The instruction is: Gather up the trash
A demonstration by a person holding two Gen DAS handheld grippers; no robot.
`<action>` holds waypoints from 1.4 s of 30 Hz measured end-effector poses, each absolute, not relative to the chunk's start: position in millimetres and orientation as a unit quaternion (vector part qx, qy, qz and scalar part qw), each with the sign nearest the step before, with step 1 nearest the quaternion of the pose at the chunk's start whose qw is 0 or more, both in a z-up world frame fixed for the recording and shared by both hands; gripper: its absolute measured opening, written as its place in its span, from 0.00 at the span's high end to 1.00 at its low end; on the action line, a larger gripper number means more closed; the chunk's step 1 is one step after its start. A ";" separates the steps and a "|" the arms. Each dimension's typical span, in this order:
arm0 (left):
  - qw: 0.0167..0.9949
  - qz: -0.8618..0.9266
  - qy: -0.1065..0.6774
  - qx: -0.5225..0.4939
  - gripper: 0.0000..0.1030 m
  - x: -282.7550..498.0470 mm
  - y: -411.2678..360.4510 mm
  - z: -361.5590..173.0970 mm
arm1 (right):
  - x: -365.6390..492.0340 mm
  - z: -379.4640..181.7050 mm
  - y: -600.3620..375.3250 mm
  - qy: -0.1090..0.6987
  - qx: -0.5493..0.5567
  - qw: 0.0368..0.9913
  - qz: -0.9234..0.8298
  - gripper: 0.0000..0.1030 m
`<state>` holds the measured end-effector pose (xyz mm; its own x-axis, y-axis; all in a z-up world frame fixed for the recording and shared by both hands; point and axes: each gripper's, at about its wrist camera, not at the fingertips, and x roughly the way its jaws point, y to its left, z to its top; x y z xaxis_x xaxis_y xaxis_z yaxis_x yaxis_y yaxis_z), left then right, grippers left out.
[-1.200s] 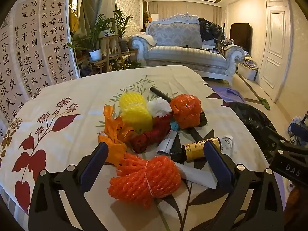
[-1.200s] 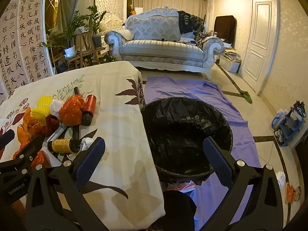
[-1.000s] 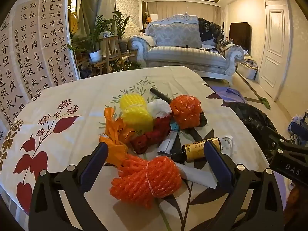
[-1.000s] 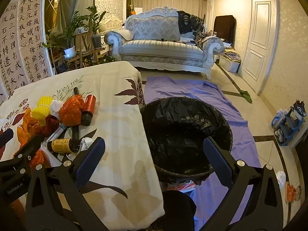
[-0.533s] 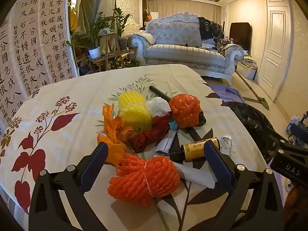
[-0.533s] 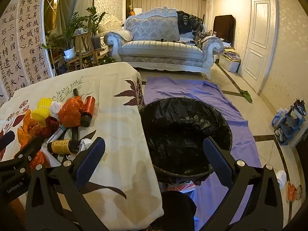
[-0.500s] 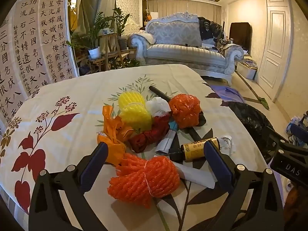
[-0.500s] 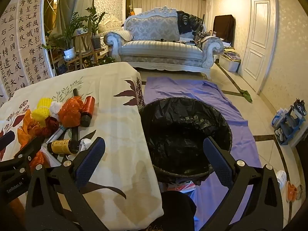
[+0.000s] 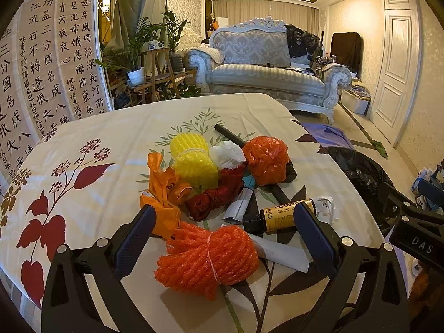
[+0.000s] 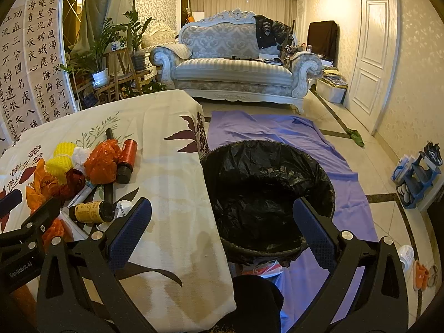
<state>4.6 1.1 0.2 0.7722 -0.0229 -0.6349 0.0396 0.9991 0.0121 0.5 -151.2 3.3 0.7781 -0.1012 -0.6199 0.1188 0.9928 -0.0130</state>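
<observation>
Your left gripper (image 9: 223,234) gaped wide, the orange foam bundle (image 9: 206,258) lying low-centre between its fingers; your right gripper (image 10: 222,230) spread empty above the bin (image 10: 266,199).

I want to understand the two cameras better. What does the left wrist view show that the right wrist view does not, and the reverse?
Only the left wrist view shows the whole orange foam net bundle lying between the fingers of the open left tool.

Only the right wrist view shows the inside of the black-lined trash bin, the purple cloth under it, and the red-labelled bottle.

Both show the yellow-labelled bottle, the yellow foam nets and the sofa.
</observation>
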 end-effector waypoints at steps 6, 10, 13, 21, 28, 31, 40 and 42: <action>0.941 -0.017 0.338 0.012 0.06 4.5 1.1 0.3 | 0.7 3.2 -151.5 0.328 0.014 0.943 -0.058 0.03; 0.941 -0.017 0.338 0.011 0.06 4.3 1.2 0.2 | 0.8 2.9 -151.4 0.328 0.015 0.943 -0.058 0.03; 0.941 -0.017 0.338 0.012 0.06 4.5 1.2 -0.1 | 0.9 2.8 -151.5 0.328 0.015 0.943 -0.058 0.03; 0.941 -0.017 0.338 0.011 0.06 4.4 0.5 -0.6 | 1.1 4.7 -153.9 0.329 0.016 0.943 -0.058 0.03; 0.941 -0.017 0.339 0.012 0.06 4.2 -0.1 -1.3 | 1.4 3.0 -153.0 0.328 0.016 0.943 -0.058 0.03; 0.941 -0.017 0.339 0.011 0.06 3.5 -1.2 -2.0 | 1.7 2.1 -152.4 0.329 0.016 0.942 -0.058 0.03; 0.940 -0.021 0.342 0.012 0.06 1.9 -5.7 -5.4 | 1.9 5.6 -154.4 0.330 0.016 0.942 -0.057 0.03; 0.939 -0.022 0.342 0.012 0.06 1.5 -7.4 -7.0 | 1.3 1.9 -155.1 0.331 0.017 0.942 -0.057 0.03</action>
<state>1.5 -7.4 -7.0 0.7646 -0.0328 -0.6437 0.0494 0.9987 0.0078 1.3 -155.1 1.9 0.7749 -0.0963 -0.6247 0.1183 0.9930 -0.0063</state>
